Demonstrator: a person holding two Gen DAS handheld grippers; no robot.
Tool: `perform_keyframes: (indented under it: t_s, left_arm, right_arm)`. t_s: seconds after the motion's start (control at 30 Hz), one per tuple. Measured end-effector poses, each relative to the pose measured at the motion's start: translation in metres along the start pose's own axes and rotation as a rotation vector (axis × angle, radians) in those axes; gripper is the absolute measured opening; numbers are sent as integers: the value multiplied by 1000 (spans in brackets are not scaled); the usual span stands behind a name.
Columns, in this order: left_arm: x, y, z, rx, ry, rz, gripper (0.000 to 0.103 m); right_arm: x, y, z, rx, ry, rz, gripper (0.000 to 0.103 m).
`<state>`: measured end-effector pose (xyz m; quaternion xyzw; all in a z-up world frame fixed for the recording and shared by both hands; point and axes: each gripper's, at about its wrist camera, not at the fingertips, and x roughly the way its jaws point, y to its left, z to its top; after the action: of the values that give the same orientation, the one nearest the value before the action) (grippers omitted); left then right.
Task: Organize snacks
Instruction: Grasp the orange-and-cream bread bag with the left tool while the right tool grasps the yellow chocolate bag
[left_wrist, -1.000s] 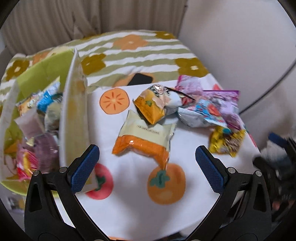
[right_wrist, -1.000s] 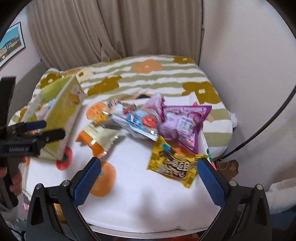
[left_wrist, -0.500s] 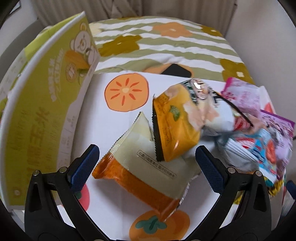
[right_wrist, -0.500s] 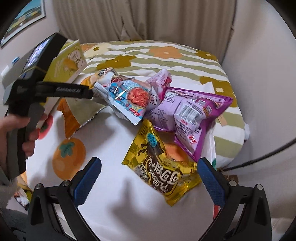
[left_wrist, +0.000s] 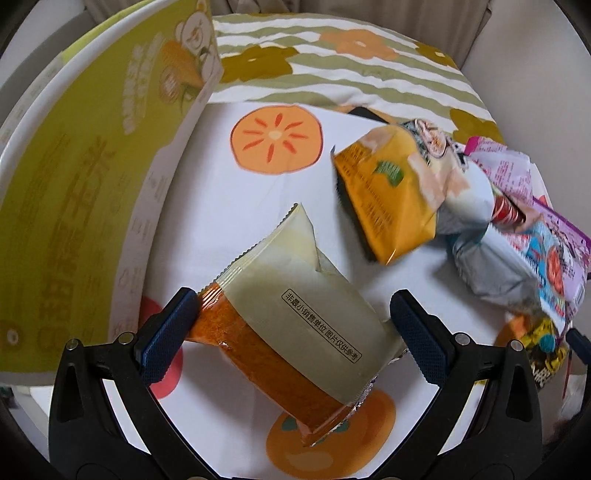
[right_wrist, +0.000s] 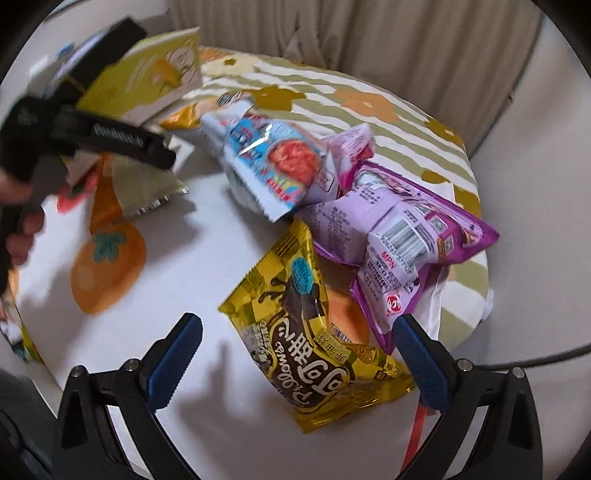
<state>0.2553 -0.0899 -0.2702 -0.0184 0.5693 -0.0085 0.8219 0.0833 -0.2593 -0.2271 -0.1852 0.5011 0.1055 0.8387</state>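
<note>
Between the spread fingers of the left gripper (left_wrist: 291, 325) lies the cream and orange snack bag (left_wrist: 295, 317), flat on the fruit-print cloth (left_wrist: 236, 206), its long side slanting from upper left to lower right. Beside it stands the green box (left_wrist: 85, 184). Only the right wrist view shows a hand (right_wrist: 18, 218) holding that gripper, while the right gripper (right_wrist: 297, 354) hangs wide open over the yellow chocolate bag (right_wrist: 303, 332).

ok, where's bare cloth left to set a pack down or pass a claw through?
Bare patch: white cloth between the green box and the cream-orange pack. Another in front of the yellow chocolate pack, toward the near edge by the right claw. Crowded: the pile around the purple bags.
</note>
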Motion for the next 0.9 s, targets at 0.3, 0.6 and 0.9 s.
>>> perform_keyframes:
  t_s: [0.3, 0.6, 0.9]
  left_arm:
    - [-5, 8, -14, 12, 56, -32, 103]
    - [-11, 20, -29, -36, 87, -57, 103]
    - [16, 39, -39, -150, 182, -72, 103]
  right_arm:
    - [18, 7, -6, -90, 53, 34, 103]
    - [26, 18, -19, -75, 118, 108, 83]
    - [35, 19, -20, -5, 122, 172, 67]
